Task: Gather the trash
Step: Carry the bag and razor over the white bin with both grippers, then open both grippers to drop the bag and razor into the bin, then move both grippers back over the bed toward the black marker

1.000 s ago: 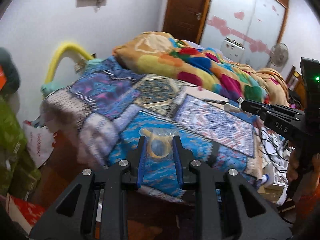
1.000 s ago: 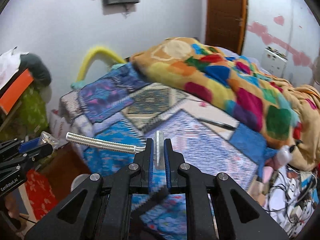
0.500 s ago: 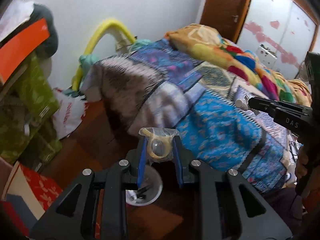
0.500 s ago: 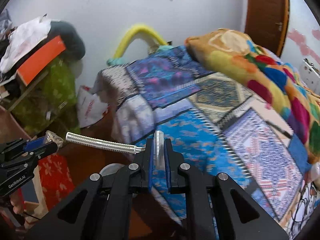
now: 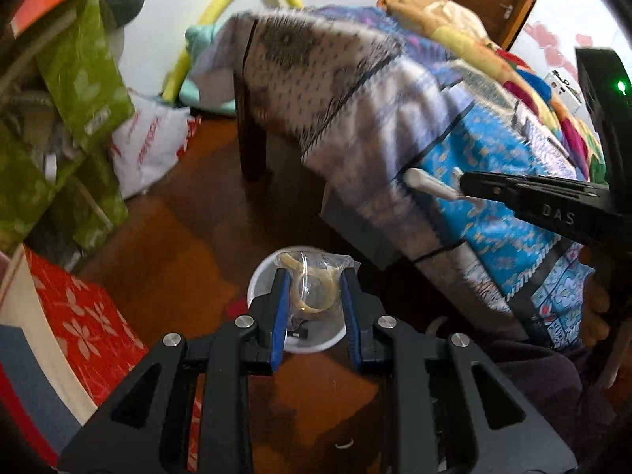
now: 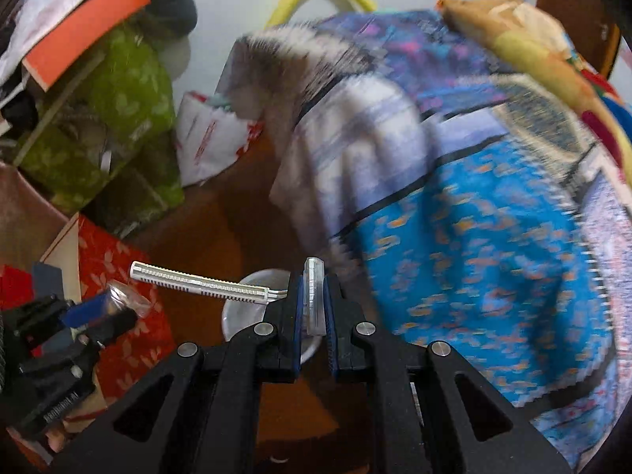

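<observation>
While left gripper (image 5: 312, 292) clamps clear packet (image 5: 310, 288), white bin (image 5: 256, 288) below.

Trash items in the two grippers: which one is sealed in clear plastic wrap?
The yellowish ring in the left gripper; the right gripper holds a bare disposable razor.

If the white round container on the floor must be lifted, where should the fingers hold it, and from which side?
Probably its rim, from above: the white container stands upright, mouth open upward, so one finger fits inside the wall, one outside. First the left gripper must release its packet, or the right gripper its razor.
</observation>
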Motion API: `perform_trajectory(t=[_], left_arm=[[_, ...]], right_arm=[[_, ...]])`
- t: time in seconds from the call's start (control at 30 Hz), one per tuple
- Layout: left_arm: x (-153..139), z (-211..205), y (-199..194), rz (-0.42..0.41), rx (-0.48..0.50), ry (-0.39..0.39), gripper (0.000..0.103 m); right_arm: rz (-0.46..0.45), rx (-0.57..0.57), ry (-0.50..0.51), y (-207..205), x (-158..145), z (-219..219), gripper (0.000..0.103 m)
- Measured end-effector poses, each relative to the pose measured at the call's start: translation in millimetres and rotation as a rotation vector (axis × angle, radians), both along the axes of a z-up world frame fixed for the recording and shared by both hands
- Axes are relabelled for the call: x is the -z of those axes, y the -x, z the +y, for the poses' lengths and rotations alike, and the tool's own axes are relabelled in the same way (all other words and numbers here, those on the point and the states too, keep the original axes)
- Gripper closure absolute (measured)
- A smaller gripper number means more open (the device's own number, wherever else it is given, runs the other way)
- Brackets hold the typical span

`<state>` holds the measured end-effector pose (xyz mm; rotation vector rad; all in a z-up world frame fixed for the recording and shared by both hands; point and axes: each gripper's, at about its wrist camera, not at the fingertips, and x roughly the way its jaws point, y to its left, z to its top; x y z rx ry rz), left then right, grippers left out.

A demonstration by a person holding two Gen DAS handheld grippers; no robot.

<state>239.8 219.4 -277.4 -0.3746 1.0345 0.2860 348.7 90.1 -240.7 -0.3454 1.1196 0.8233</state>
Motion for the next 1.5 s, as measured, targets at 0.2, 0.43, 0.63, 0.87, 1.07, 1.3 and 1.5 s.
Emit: perform_trajectory(t=[0.2,0.43,0.63,0.87,1.07,1.3,1.5], left_arm=[[29.2,6.4,-3.5,0.05,-0.017,0.046,0.078],[45.1,14.3,-15.9,0.072,-0.035,0.103,0.077],[56.3,17.3,-32.6,0.121,-0.069,0.123,0.056],[42.3,11.9,-30.9,0.106,-0.077,0.109,0.055],[5.2,-0.4,-31.5,0.049,-0.052,0.039,0.056],[-51.7,-26.4,-52.6,-0.057,-0.005,-0.019,0.055],[-93.1,-61.2,-96.5,-0.15,0.064,-0.065,0.055]], right_arm=[[0.101,-0.086,-0.011,9.3,17.9,32.7,0.093],[0.117,-0.11,-0.02,8.2,18.0,34.4,0.058],[0.106,-0.074,-0.021,-1.6,12.6,18.5,0.058],[0.049,-0.053,-0.022,-2.1,-4.0,-8.0,0.058],[-0.013,0.013,-0.067,-8.1,-31.1,-35.0,0.058],[-0.091,0.117,-0.136,-25.2,-69.4,-81.9,0.058],[-0.173,0.221,-0.163,-53.2,-100.5,-138.7,0.058]])
